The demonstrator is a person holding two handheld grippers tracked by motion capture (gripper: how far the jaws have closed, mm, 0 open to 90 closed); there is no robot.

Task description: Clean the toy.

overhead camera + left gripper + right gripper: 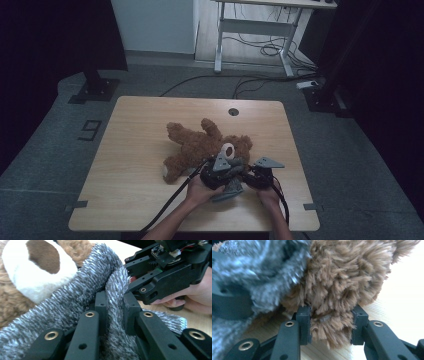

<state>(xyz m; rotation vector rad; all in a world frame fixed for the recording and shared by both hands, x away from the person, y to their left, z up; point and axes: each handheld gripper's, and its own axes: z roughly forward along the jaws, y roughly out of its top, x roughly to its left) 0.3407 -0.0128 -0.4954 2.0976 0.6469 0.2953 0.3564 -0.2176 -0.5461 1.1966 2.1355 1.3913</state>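
A brown teddy bear lies on its back across the middle of the wooden table, head toward the near right. Its white muzzle has a brown nose. A fuzzy grey cloth drapes over the head, and my left gripper is shut on a fold of it. In the high view the left gripper and right gripper sit close together at the head, with the cloth hanging below them. My right gripper is shut on a tuft of brown fur, beside the cloth.
A round cable hole sits near the table's far edge. Behind the table stand a white desk frame with loose cables on the floor. Black stand bases flank the table.
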